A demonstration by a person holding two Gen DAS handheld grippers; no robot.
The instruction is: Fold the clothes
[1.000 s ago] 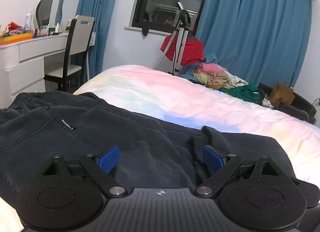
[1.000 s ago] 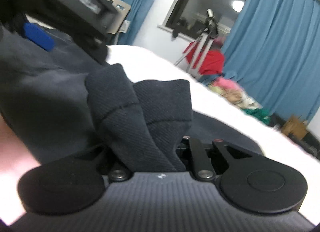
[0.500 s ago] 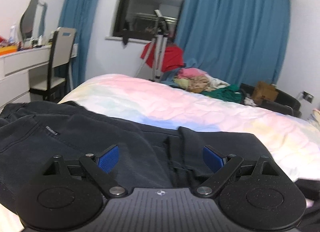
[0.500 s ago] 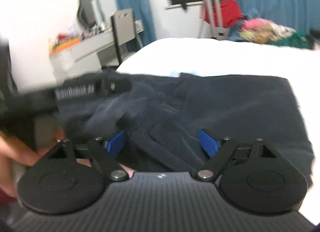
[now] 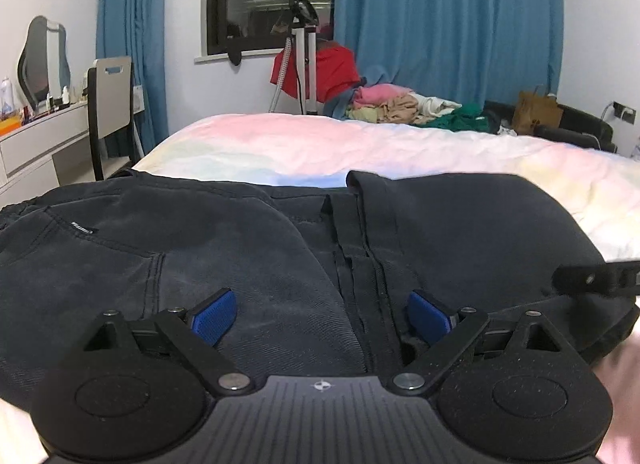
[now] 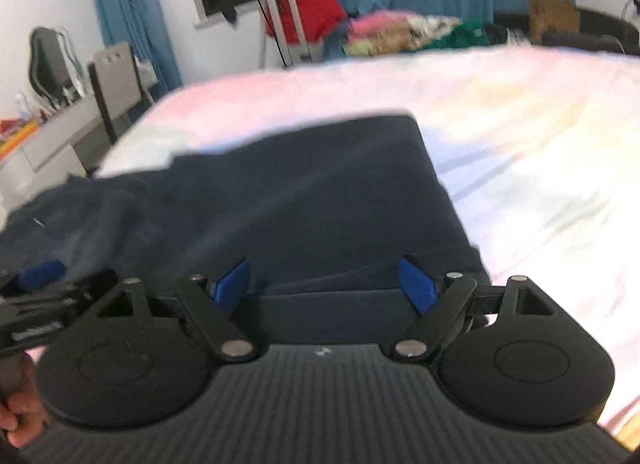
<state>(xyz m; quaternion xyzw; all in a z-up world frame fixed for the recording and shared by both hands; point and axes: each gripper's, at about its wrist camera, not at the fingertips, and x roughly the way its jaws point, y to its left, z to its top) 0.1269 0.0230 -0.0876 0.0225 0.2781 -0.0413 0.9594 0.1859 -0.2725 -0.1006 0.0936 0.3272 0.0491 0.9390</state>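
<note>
The dark trousers [image 5: 240, 248] are matt, heavy woven cloth with stitched seams. The bed [image 5: 400, 147] wears soft, faintly crinkled pastel cloth. The left gripper [image 5: 320, 316] is matt, speckled black plastic with ribbed blue pads [image 5: 214, 314] and bright metal rivets. The curtains [image 5: 440, 23] are plain blue cloth.

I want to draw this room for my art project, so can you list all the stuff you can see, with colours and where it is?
dark navy cotton trousers: one, spread on the near end of the bed.
pastel quilted bedspread: one, pink, blue, yellow, covering the bed.
heap of loose clothes: one, pink, beige, green, beyond the bed's far edge.
red cloth: one, by the tripod.
silver tripod: one, under the window.
blue curtains: two, beside the dark window.
grey-backed chair: one, left, at the white dresser.
brown paper bag: one, far right.
left gripper: black, blue pads, open over the trousers.
right gripper: same, open.
</note>
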